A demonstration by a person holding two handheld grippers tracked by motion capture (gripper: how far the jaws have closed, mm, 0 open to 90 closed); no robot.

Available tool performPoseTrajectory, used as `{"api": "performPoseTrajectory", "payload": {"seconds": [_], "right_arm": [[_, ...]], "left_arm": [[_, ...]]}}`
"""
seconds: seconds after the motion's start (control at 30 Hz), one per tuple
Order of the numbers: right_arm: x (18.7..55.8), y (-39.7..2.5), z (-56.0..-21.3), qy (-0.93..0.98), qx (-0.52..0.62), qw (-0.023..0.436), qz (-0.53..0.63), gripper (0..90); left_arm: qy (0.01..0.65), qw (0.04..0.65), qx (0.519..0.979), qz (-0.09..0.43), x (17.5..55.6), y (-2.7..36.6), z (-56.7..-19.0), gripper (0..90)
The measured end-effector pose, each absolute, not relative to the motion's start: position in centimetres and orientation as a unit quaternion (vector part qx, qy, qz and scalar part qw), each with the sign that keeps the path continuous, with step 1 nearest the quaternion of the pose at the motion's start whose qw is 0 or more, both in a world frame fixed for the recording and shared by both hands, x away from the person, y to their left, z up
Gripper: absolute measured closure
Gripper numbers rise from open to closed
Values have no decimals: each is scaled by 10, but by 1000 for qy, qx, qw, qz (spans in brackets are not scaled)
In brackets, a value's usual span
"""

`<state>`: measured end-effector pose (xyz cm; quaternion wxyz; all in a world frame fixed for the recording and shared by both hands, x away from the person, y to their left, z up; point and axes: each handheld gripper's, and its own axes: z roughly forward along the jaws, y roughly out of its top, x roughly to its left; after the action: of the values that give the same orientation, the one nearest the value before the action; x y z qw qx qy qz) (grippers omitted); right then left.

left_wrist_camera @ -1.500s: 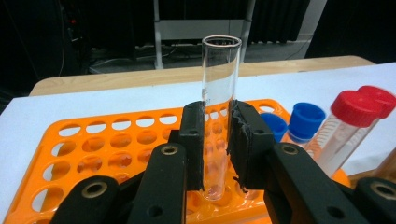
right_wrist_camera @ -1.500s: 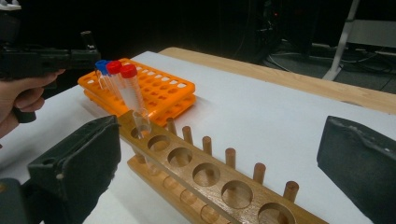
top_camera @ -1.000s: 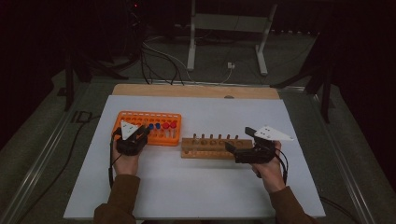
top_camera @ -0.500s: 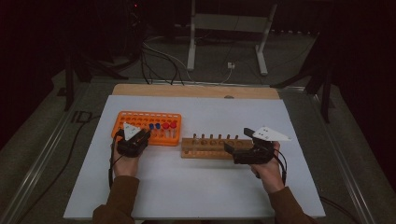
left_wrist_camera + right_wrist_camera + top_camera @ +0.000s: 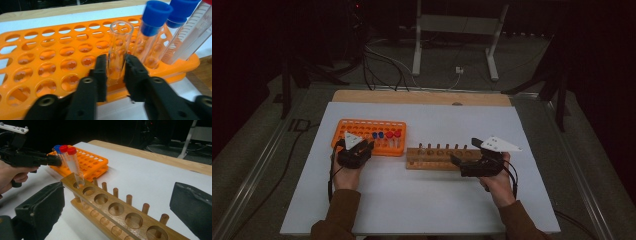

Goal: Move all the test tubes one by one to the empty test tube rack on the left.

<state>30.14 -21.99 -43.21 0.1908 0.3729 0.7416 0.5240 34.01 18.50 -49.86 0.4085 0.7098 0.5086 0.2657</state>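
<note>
Between left gripper fingers: clear tube, in orange rack.

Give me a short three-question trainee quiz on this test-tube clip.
1. True or false: the left gripper has its jaws around an uncapped clear tube standing in the orange rack.
2. Which caps top the tubes right beside that clear tube in the left gripper view? A) blue B) green C) yellow
3. Fill in: the right gripper, jaws wide apart, faces the ______ rack.

Key: 1 true; 2 A; 3 wooden.
</note>
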Motion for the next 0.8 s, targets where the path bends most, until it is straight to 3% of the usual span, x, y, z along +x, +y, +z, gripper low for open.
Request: {"api": "performPoseTrajectory", "payload": {"seconds": [0.23,0.67,0.8], "right_arm": [[302,-220,-432,741,373,190,524,0],[305,-208,-430,750,362,179,523,1],[310,-202,-430,753,362,168,523,26]], "left_arm": [[520,440,686,256,329,198,-490,546],[512,500,658,235,303,196,-472,75],[496,501,667,242,297,189,-468,7]]}}
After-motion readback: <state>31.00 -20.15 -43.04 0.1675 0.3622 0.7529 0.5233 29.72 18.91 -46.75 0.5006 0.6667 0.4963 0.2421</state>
